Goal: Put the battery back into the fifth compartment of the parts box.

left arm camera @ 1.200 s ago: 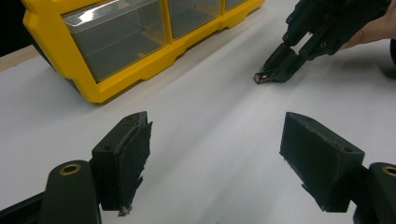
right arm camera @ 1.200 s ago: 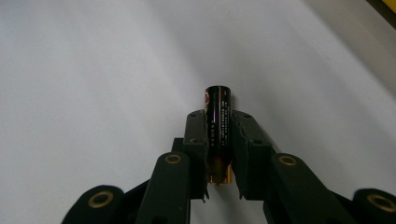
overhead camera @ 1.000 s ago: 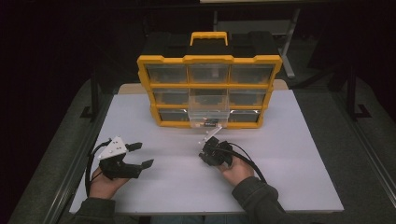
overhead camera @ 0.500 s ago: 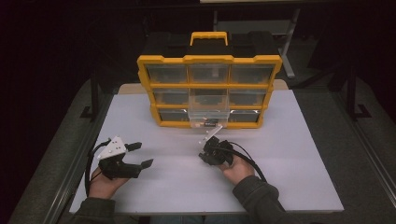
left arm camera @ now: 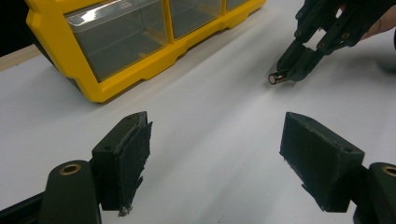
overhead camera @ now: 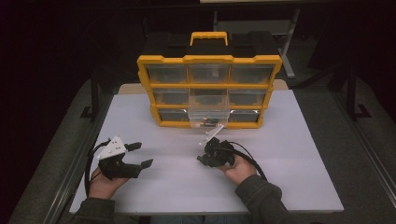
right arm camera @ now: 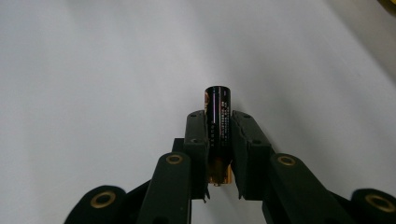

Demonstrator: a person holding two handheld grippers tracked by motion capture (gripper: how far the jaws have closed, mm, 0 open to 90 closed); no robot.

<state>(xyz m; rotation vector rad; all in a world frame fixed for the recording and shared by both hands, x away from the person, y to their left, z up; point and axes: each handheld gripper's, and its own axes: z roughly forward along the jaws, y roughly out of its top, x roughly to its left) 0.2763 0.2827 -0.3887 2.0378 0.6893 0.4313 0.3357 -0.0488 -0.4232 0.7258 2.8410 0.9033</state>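
your left gripper (overhead camera: pixel 135 155) sits near the front left corner of the white tabletop (overhead camera: pixel 289 186), close to the near edge, with your hand behind it. its two black jaws stand wide apart with nothing between them, and in the left gripper view the padded faces (left arm camera: pixel 135 154) frame only bare white surface. the grey three-cornered plate (overhead camera: pixel 112 148) on top of it faces up.

your right gripper (overhead camera: pixel 201 151) rests a little right of the middle of the tabletop, also toward the near edge, with your hand and dark sleeve (overhead camera: pixel 259 196) coming in from the front. its jaws are drawn close together and clamped on a small black and copper cylindrical battery (right arm camera: pixel 217 122). in the right gripper view the battery lies lengthwise between the pads, its black end sticking out past the jaw tips and its copper end back toward the gripper body. in the left gripper view the same battery (left arm camera: pixel 277 77) shows end-on at the tips of that gripper, just above or on the white surface; you cannot tell which.

farther back, toward the far edge and centred across the tabletop, stands the yellow plastic organiser case with clear drawers (overhead camera: pixel 208 59), upright, with a yellow carry handle (overhead camera: pixel 208 37) on top. its middle clear drawer (overhead camera: pixel 208 109) is pulled out toward you, well short of the battery, and a small item lies inside it, too small to make out.
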